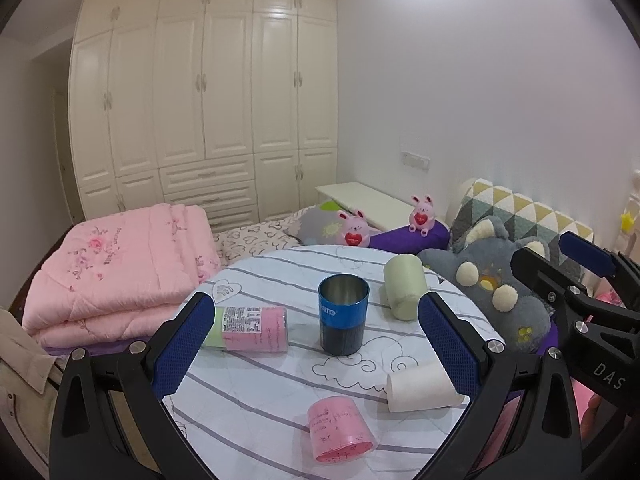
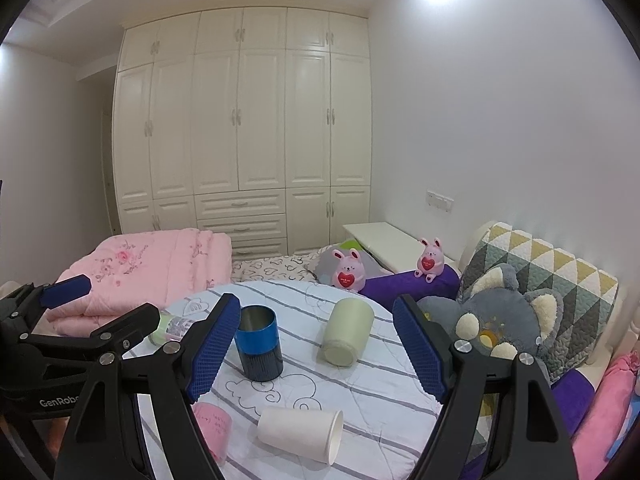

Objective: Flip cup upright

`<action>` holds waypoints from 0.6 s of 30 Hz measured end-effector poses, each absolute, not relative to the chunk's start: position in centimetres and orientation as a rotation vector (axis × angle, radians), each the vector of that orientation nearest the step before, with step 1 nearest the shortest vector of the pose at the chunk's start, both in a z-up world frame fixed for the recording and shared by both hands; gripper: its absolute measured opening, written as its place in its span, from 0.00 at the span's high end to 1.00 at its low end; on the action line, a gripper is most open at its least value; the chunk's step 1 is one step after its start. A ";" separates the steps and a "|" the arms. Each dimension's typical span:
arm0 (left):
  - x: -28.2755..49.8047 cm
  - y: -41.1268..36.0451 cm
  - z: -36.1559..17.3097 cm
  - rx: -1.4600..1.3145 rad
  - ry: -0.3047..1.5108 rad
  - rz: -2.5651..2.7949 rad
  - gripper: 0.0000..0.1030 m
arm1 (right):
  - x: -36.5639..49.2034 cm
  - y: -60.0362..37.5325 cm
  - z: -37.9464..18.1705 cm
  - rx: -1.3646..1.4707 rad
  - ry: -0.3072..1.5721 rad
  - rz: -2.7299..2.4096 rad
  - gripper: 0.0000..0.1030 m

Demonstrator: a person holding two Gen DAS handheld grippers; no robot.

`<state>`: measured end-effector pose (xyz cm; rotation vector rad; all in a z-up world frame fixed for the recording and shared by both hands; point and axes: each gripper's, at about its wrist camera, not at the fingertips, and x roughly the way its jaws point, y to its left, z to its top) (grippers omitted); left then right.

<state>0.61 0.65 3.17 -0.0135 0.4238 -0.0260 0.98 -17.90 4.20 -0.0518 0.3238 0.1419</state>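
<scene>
I held both grippers, left [image 1: 316, 344] and right [image 2: 316, 348], with jaws wide and empty. Blue cup [image 1: 343, 314] stood upright mid-surface; green cup [image 2: 347, 332] lay tipped. Risk: closing off-centre could roll it off the surface [image 2: 376, 392].

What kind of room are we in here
Most likely a bedroom: a wall of cream built-in wardrobes, a folded pink quilt on a bed, and plush toys like the grey one by the headboard.

a home bedroom: wardrobe [image 2: 244, 120], folded quilt [image 1: 116, 264], plush toys [image 2: 347, 271].
</scene>
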 end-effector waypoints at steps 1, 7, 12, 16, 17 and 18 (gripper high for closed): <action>0.7 0.7 3.2 -0.016 0.426 -0.026 0.00 | 1.0 -17.9 4.2 -0.051 0.324 0.143 0.22; 0.7 0.7 2.9 -0.014 0.434 -0.023 0.00 | 1.2 -18.0 4.2 -0.054 0.331 0.143 0.22; 1.0 0.5 2.6 -0.013 0.444 -0.022 0.00 | 1.5 -18.1 4.1 -0.051 0.344 0.143 0.22; 1.1 0.5 2.4 -0.011 0.451 -0.020 0.00 | 1.6 -18.2 4.0 -0.052 0.349 0.143 0.22; 1.2 0.5 2.3 -0.012 0.452 -0.019 0.00 | 1.7 -18.2 4.0 -0.053 0.349 0.143 0.22; 1.2 0.6 2.3 -0.012 0.452 -0.019 0.00 | 1.7 -18.2 4.0 -0.053 0.349 0.143 0.22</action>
